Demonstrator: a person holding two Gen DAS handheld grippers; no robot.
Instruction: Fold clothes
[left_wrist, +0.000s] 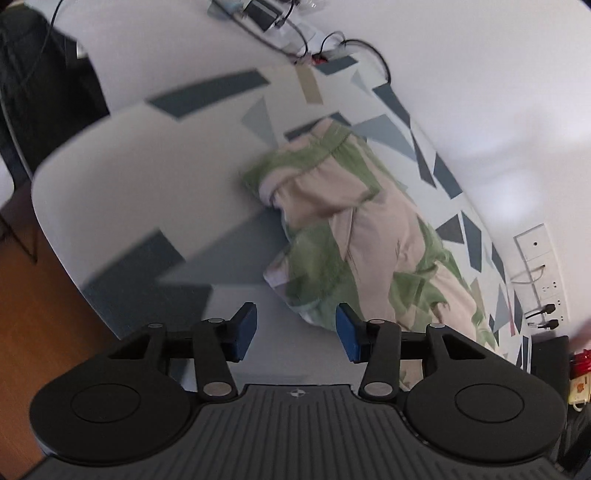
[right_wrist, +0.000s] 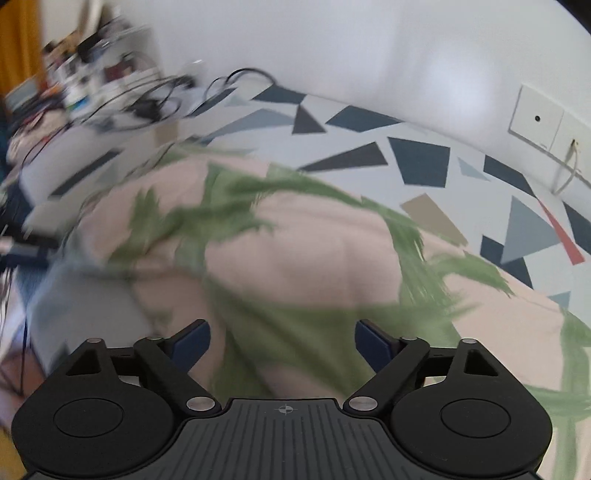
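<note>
Jaws spread wide on both tools, blue pads apart and clasping nothing: left gripper (left_wrist: 296, 328) poised over the near edge of the cloth-covered surface, right gripper (right_wrist: 283, 343) low above the garment. Beneath both, a broad table under a pale cloth printed with dark blue, grey and tan triangles (left_wrist: 122, 177) (right_wrist: 417, 162), running from near left to far right in the left wrist view and filling the far half of the right wrist view. On it, a crumpled beige garment with green leaf-like patches (left_wrist: 373, 229) (right_wrist: 295, 258), bunched and partly turned over itself, lying toward the right of the table in the left view, its near corner just beyond and between the left pads; in the right view spread across the middle and near right, directly under the open pads, blurred by motion. Behind the table, a plain white wall (left_wrist: 480, 92) (right_wrist: 332, 44). At the far end, a tangle of black cables and small devices (left_wrist: 295, 33) (right_wrist: 140, 99), too blurred to name. On the wall at right, white socket plates (left_wrist: 543, 266) (right_wrist: 543, 125), with dark plugs in the lower ones in the left view. At near left, a strip of brown wooden floor (left_wrist: 40, 295).
</note>
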